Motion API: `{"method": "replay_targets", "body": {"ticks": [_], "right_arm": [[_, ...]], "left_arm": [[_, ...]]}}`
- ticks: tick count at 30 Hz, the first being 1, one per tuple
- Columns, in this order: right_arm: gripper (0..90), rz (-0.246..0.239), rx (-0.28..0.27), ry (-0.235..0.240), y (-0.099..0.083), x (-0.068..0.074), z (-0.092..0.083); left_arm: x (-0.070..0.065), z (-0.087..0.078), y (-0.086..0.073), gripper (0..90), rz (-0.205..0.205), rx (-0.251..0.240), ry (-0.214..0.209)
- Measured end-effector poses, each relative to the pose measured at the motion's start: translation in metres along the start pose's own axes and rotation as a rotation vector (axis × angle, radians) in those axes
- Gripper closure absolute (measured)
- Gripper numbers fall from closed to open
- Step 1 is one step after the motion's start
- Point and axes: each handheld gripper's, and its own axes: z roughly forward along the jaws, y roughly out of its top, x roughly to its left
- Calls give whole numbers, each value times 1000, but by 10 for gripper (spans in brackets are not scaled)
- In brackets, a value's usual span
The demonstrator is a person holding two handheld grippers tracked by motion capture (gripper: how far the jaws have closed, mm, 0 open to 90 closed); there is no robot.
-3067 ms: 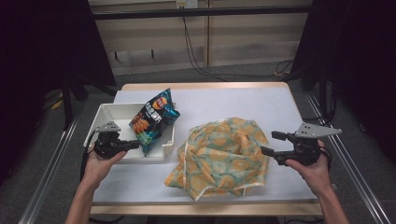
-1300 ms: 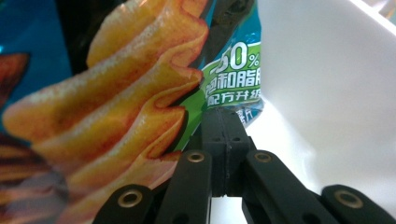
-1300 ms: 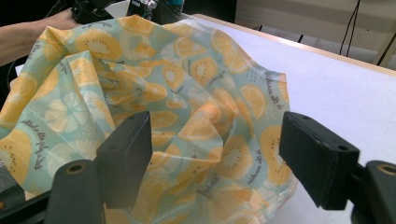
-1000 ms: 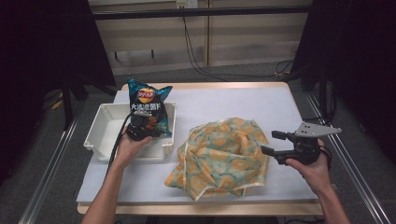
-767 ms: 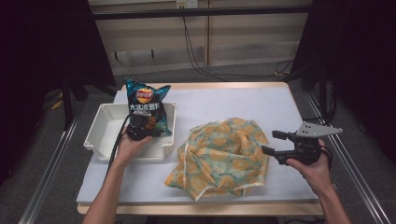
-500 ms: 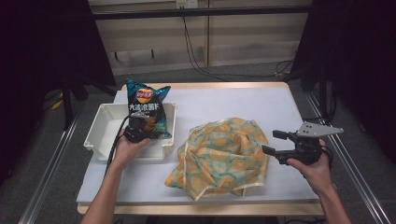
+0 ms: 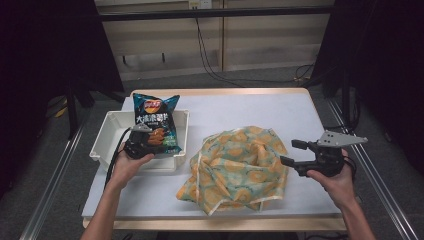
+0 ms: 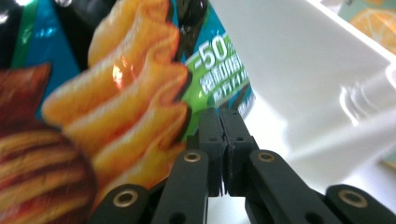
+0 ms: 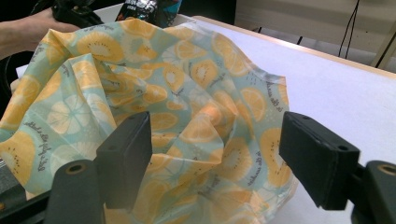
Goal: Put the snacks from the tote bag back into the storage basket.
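Observation:
A blue chip bag [image 7: 156, 117] stands upright in the white tray [image 7: 107, 135] at the left of the table. My left gripper [image 7: 142, 141] is at the bag's lower left edge. In the left gripper view its jaws [image 8: 223, 116] are pressed together at the bottom edge of the bag [image 8: 116, 93], with a hairline gap that has just begun to widen. A crumpled cloth [image 7: 240, 170] with an orange-slice print lies in the middle. My right gripper [image 7: 290, 152] is just right of it, wide open and level, with the cloth [image 9: 187, 84] ahead of its jaws and untouched.
The tray's white wall [image 8: 303, 70] runs close on the right of the left gripper's jaws. Bare white table [image 7: 240, 110] lies beyond the cloth and to its right. The other hand [image 9: 28, 23] and the bag's top [image 9: 154, 9] show past the cloth.
The bag, which lay tilted over the tray's right wall three seconds ago, now stands upright inside it. Over the last second it sank slightly, toward me. The right gripper stayed still.

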Motion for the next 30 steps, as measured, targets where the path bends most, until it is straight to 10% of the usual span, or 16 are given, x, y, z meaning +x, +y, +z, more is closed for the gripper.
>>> {"method": "replay_targets", "body": {"ticks": [14, 30], "right_arm": [[257, -3, 4, 2, 0, 1, 2], [257, -2, 4, -2, 0, -1, 0]], "left_arm": [[31, -17, -30, 900, -123, 65, 117], [39, 21, -1, 900, -161, 62, 140]]}}
